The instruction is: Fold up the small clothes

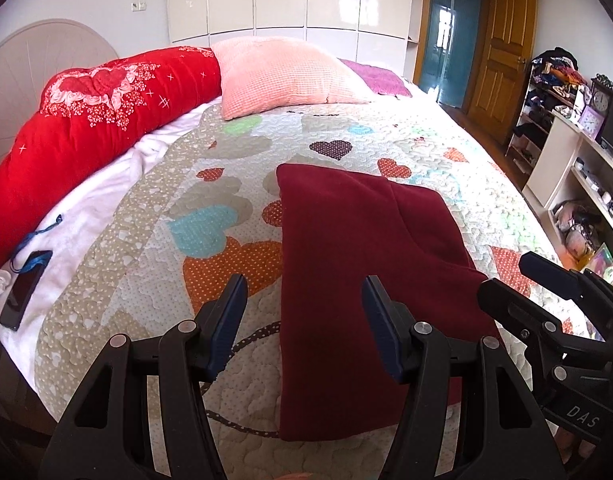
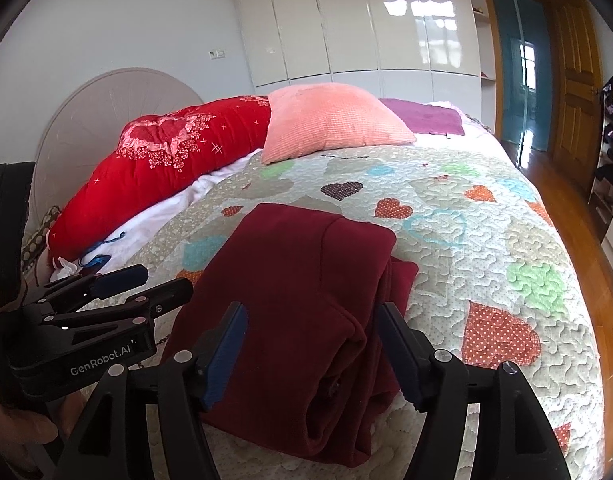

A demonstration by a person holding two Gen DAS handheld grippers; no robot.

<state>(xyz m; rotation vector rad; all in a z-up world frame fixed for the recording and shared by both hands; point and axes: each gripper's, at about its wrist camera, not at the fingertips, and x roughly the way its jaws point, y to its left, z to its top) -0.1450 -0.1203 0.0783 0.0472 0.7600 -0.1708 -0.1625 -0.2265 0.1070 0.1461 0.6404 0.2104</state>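
Note:
A dark red garment (image 1: 358,248) lies folded into a long rectangle on the heart-patterned quilt (image 1: 226,168); it also shows in the right wrist view (image 2: 294,292), with stacked layers along its right edge. My left gripper (image 1: 304,292) is open and empty, held above the garment's left edge. My right gripper (image 2: 312,318) is open and empty, held above the garment's near end. The right gripper also shows at the right of the left wrist view (image 1: 518,276), and the left gripper at the left of the right wrist view (image 2: 162,280).
A red bolster (image 1: 86,120), a pink pillow (image 1: 282,76) and a purple cloth (image 1: 376,76) lie at the head of the bed. A phone (image 1: 22,292) lies on the white sheet at left. Shelves (image 1: 578,168) and a wooden door (image 1: 502,48) stand to the right.

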